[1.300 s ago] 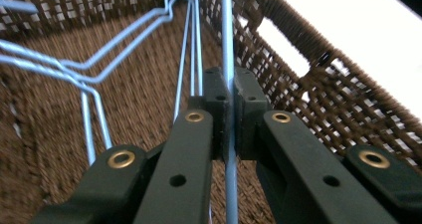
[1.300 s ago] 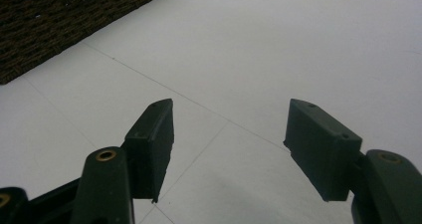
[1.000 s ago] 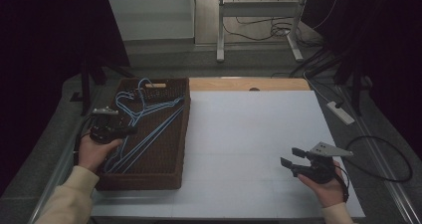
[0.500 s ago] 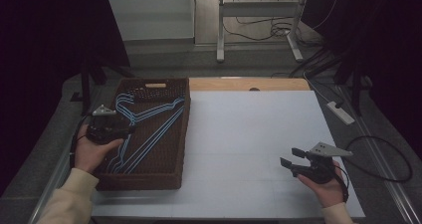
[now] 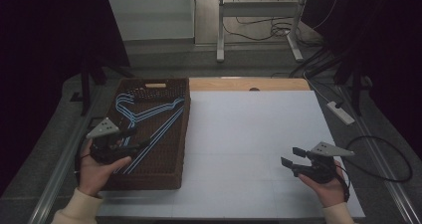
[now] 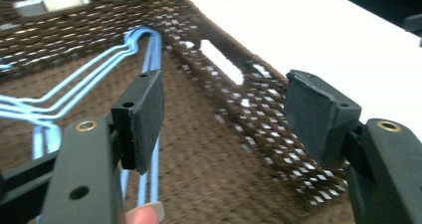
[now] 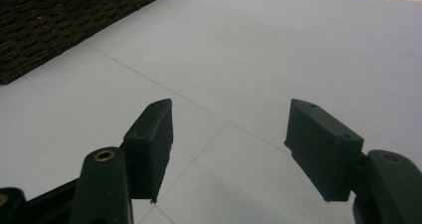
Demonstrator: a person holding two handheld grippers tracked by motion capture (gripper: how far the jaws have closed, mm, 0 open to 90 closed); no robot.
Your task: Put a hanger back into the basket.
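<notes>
Over on the left, the dark wicker basket (image 5: 176, 134) is sitting on the tabletop (image 5: 249, 134) with blue hangers (image 5: 149, 117) lying flat inside it. The left claw (image 5: 130, 137) is hovering over them; its jaws have just been opening, nothing between them. The right claw (image 5: 290, 158) is gaping wide and empty over bare tabletop, well apart from the basket.

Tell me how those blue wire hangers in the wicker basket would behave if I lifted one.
The blue hangers look thin-wired, so probably light and slightly springy. They lie overlapped in the basket, so lifting one may drag the others along. Smooth wire might slip between flat pads.
</notes>
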